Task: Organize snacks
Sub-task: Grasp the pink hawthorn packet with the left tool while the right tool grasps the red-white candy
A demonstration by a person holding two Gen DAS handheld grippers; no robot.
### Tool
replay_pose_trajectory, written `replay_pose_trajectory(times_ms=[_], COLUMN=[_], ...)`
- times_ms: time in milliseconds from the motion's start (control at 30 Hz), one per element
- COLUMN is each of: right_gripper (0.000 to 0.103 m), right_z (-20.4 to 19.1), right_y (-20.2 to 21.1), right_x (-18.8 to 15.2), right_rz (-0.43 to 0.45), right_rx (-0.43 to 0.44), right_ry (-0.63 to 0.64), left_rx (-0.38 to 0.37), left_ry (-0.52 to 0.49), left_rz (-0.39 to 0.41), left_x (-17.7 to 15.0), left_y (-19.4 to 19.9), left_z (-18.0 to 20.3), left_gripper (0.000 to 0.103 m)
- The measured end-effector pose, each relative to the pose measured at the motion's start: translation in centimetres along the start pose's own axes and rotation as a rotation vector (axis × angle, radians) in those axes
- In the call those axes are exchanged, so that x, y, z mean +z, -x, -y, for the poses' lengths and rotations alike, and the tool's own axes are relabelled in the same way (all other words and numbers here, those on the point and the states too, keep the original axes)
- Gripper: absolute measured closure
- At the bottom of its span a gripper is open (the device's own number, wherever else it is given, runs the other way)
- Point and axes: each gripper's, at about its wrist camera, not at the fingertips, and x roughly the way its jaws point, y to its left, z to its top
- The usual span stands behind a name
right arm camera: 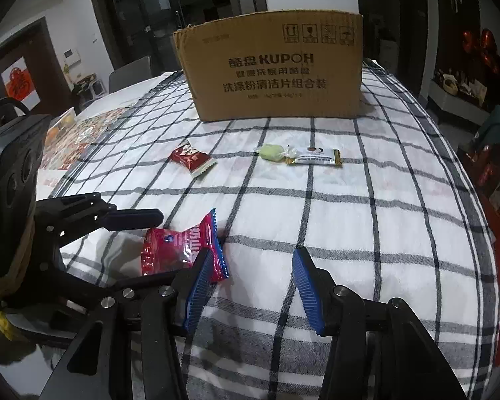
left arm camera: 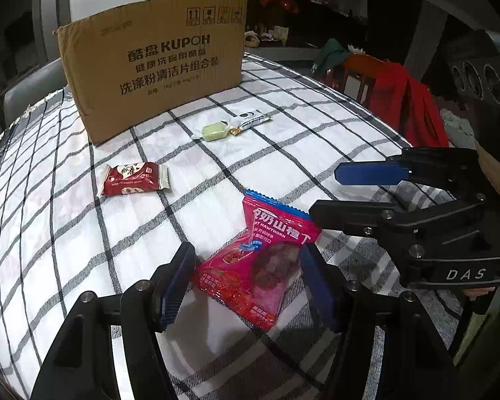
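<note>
- The checked tablecloth (left arm camera: pixel 283 153) covered the table, white with dark grid lines, and everything else lay on it.
- The cardboard box (left arm camera: pixel 156 63), printed KUPOH, stood upright at the far side of the cloth; it serves as the landmark here.
- The left gripper (left arm camera: pixel 250 286) sat at the near edge, farthest from the box, its jaws apart on either side of the hawthorn snack packet (left arm camera: pixel 260 263). The right blue pad looked to be against the packet's edge and the left pad stood just clear of it, so the packet was straddled and not pinched.
- The right gripper (right arm camera: pixel 253 286) was also on the near side from the box, its blue ribbed pads spread wide with bare cloth between them; its left pad overlapped the packet's blue-trimmed end in the right wrist view, and I cannot tell whether they touched.
- The hawthorn snack packet, bright pink with a blue serrated end, lay flat and well apart from the box, nearest the grippers.
- The red snack packet (left arm camera: pixel 133 180) lay between the box and the hawthorn packet, toward the box's left corner.
- The white snack bar (left arm camera: pixel 253 120) lay near the front of the box, toward its right corner.
- The green wrapped candy (left arm camera: pixel 215 131) lay just beside the bar's left end, near the box.
</note>
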Motion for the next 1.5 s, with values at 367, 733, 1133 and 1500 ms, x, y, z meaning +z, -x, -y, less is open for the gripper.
replay_pose_trajectory(times_ms=[367,733,1133,1500], right_gripper=[0.053,0.053,0.053,0.055], right_z=[0.2,0.0,-2.9,-6.3], right_y=[0.1,0.7,-0.1,-3.6], right_x=[-0.1,0.4,3.7,8.3], right_rz=[0.006,0.027,0.048,0.050], right_rx=[-0.004,-0.002,0.035,0.176], right_ry=[-0.014,-0.012,0.169,0.328], left_rx=[-0.011,0.038,0.195,0.265], left_ry=[-0.017,0.060,0.225,0.436], left_rz=[0.047,0.091,0.130,0.140], left_x=[-0.1,-0.2,-0.1,-0.2], left_y=[0.0,1.8,4.8,5.3], left_z=[0.5,0.1,-2.9,-7.7], left_gripper=[0.071,0.076,0.076,0.076])
